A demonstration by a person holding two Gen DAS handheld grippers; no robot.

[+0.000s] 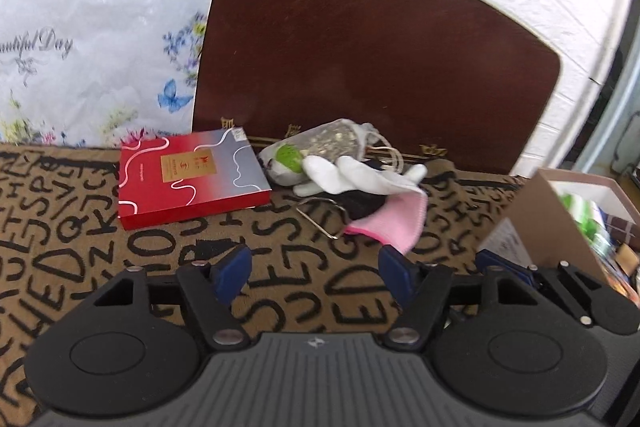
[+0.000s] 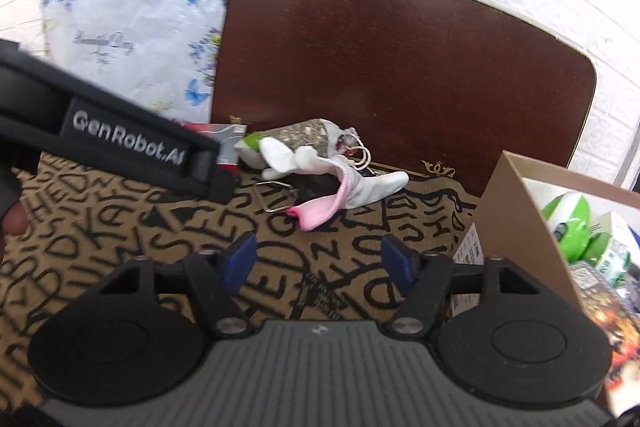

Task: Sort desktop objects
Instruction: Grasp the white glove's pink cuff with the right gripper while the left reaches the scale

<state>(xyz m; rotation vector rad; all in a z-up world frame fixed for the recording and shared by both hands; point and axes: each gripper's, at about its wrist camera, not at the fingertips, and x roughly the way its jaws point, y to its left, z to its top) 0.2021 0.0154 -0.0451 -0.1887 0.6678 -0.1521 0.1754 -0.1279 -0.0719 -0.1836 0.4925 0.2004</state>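
Two hand-held grippers over a letter-patterned cloth (image 1: 60,259) covering the table. The left gripper (image 1: 316,273) hangs above the near part of the cloth, blue pads spread wide, nothing between them; the right gripper (image 2: 318,263) is likewise wide open and empty, and in the right wrist view the left tool's black body crosses the upper left, hiding part of the box behind it. Items not yet sorted lie along the far edge, against a dark brown board (image 1: 380,47) leaning on the white wall: a flat red-and-grey box (image 1: 192,175) toward the far left, and just beside it a heap made up of a white glove with pink cuff (image 1: 376,187), a speckled drawstring pouch (image 1: 332,141), a small white item with a green patch (image 1: 286,159), something black beneath the glove, and a bent wire clip (image 1: 320,215) touching the heap's near side. An open cardboard box (image 2: 516,211) stands at the right edge and already contains several packages, green-and-white ones among them. Judged from this layout, sorting is partly done: the carton has contents, while the flat box and the whole heap remain on the cloth, neither gripper yet in contact with any of them.
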